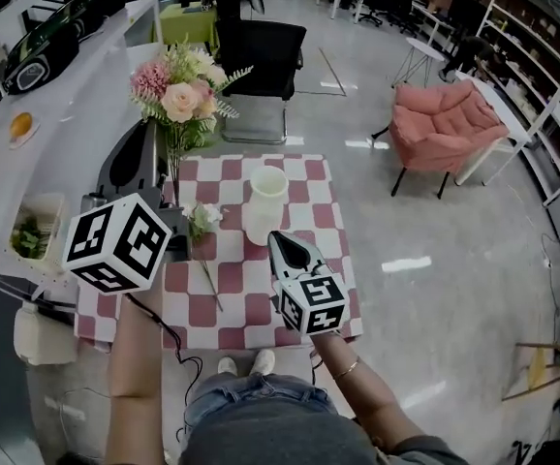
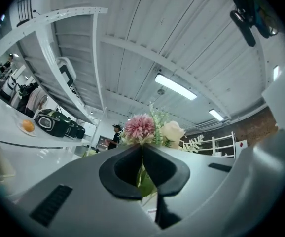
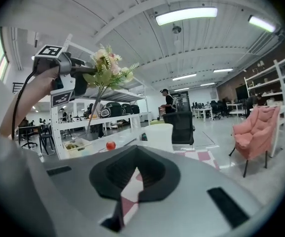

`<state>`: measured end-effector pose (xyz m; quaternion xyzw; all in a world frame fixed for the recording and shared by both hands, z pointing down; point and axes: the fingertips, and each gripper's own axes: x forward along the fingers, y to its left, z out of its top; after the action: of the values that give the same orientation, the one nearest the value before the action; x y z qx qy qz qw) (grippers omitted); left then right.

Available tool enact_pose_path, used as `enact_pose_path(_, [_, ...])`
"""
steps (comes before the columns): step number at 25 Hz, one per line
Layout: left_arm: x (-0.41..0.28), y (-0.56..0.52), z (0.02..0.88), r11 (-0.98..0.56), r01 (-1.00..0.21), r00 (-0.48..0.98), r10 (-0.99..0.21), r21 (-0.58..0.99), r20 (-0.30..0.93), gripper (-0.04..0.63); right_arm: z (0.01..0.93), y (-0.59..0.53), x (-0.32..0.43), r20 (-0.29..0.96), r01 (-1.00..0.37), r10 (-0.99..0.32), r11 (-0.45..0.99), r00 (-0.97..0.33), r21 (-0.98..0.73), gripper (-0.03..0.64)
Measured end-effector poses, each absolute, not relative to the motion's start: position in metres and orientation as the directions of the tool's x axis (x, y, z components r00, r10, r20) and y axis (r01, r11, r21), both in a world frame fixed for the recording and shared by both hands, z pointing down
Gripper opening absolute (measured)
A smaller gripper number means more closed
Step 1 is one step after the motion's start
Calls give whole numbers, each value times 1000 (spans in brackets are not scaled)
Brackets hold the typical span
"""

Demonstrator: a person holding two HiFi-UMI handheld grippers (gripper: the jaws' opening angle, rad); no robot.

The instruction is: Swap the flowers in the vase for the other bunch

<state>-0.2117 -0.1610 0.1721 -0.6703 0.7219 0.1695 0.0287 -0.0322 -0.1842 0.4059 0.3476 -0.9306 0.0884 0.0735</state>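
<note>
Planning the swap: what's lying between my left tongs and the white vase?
In the head view, a white-flowered stem lies on the checkered cloth between the vase and the left tongs holding the bouquet.

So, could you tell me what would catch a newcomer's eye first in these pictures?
The pink and cream bouquet stands out first, gripped by its stems in the shut left hand-held gripper and raised over the table's far left corner. Below it, a white vase with no flowers in it stands on the pink-and-white checked cloth, and a smaller white bunch lies on the cloth to its left.
</note>
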Motion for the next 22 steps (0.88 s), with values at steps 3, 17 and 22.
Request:
enact_pose_path(3, [-243,-144,195,103,-969,-155,-962,227,-226,25,413,-173,-60,214,-625,-595,771,-775,-118,9])
enact_pose_path(17, [-335,-60,335,352,-912,-333,-935,210,121,25,443,-113,-144,296,-482,-425,862,-855,-156,9])
enact_pose_path(22, [-356,-40,384,394,-903,-352,-907,168,232,25,460,-99,-159,333,-465,-394,869,-856,-167,9])
